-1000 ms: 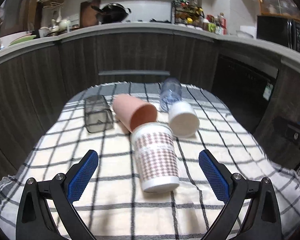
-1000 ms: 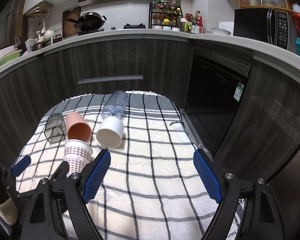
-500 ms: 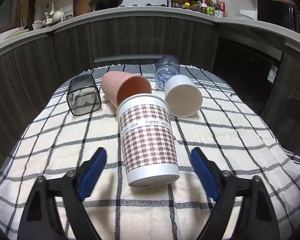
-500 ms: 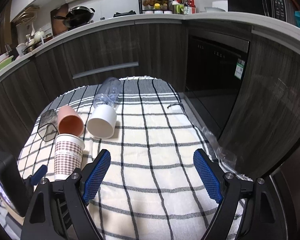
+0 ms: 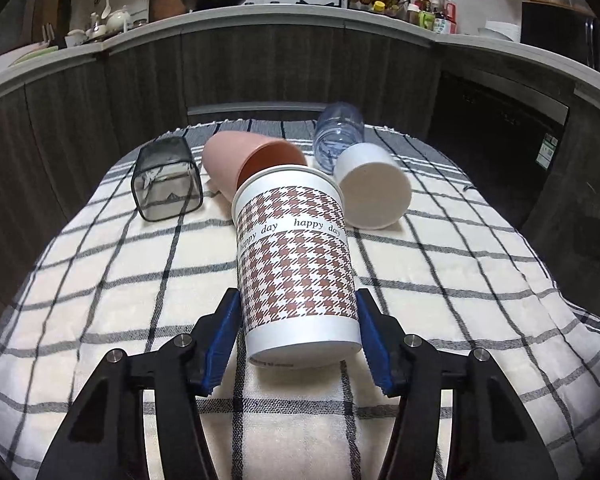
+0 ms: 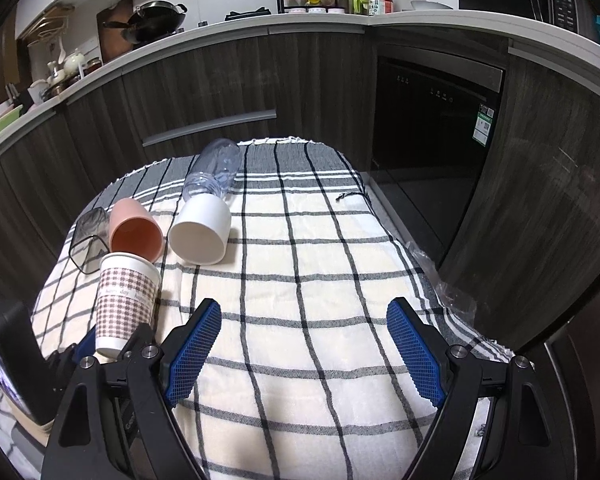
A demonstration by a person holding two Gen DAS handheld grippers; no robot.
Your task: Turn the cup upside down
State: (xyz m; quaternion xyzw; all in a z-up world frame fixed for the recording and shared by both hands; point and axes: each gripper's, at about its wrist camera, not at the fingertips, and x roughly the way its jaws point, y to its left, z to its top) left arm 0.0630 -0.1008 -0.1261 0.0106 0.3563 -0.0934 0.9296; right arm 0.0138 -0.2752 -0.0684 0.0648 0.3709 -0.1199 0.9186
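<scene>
Left wrist view: the left gripper [image 5: 298, 338] has its two blue, ribbed pads [image 5: 223, 340] pressed against opposite sides of the houndstooth cup [image 5: 296, 268], pinching it near its base. The cup is a tapered paper cylinder, matte white at the rim and base, with a brown-and-white houndstooth print broken by a white band that reads "happy day". It is tilted with its base toward the camera and its wider mouth pointing away; from this view I cannot tell whether its base touches the cloth.

It sits on the checked tablecloth [image 5: 100, 280], a soft woven cream fabric with a grid of dark lines and a grey band at its far edge. Just behind the houndstooth cup lies the pink cup [image 5: 236, 156], smooth plastic, on its side with its darker inside facing the camera; its rim looks to be touching or almost touching the houndstooth cup's mouth. Left of the pink cup lies the smoky square container [image 5: 166, 184], translucent grey with rounded corners, also on its side. Behind and right of the houndstooth cup lies the white cup [image 5: 374, 192], plain and matte, on its side, and behind that the clear bottle [image 5: 338, 136], ridged bluish plastic.

In the right wrist view, the right gripper [image 6: 302, 356] is spread wide with nothing between its blue mesh-textured pads, hovering over bare cloth to the right of the houndstooth cup [image 6: 126, 300].
</scene>
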